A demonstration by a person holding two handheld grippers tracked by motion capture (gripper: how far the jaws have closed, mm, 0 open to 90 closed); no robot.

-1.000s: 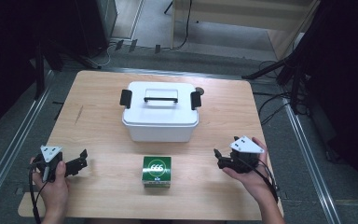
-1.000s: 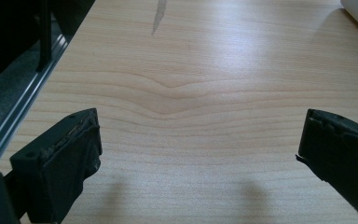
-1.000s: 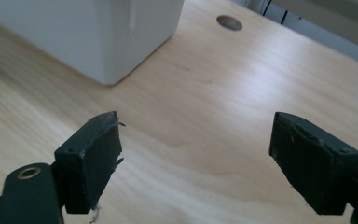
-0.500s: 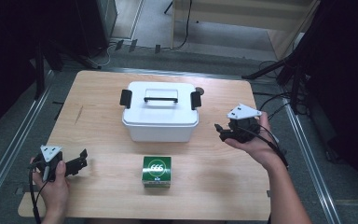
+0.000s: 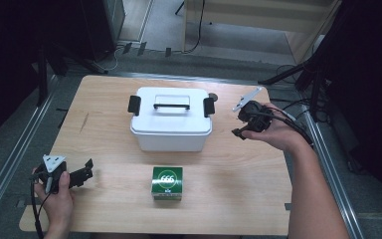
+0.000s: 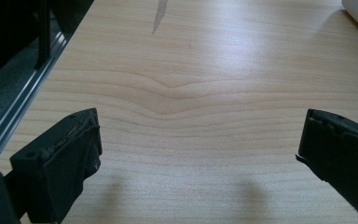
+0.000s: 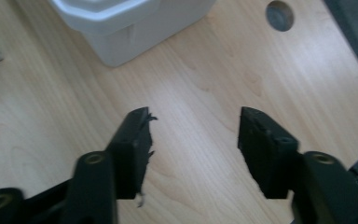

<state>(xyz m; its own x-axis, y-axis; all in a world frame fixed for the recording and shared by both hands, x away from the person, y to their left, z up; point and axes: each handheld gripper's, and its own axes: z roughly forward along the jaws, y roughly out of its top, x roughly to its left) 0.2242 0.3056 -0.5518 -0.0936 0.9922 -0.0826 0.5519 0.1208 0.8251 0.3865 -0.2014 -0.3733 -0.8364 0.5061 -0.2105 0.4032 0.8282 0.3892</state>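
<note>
The right claw (image 5: pixel 239 124), jaws half apart, empty and just closing, hovers right of centre, level with the white box's (image 5: pixel 171 124) right latch (image 5: pixel 208 106), which lies just leftward.

We see a pale wooden counter (image 5: pixel 229 209) with rounded corners and a round hole (image 7: pixel 279 15) near its far edge. Grey floor (image 5: pixel 144 55) surrounds it, crossed by metal rails (image 5: pixel 10 164) and loose cables (image 5: pixel 199 35). Dark curtains (image 5: pixel 373 74) hang on both sides.

Lidded box (image 5: pixel 171 119) mid-table (image 5: pixel 258 199); small carton (image 5: pixel 167 182) before it, apart.
</note>
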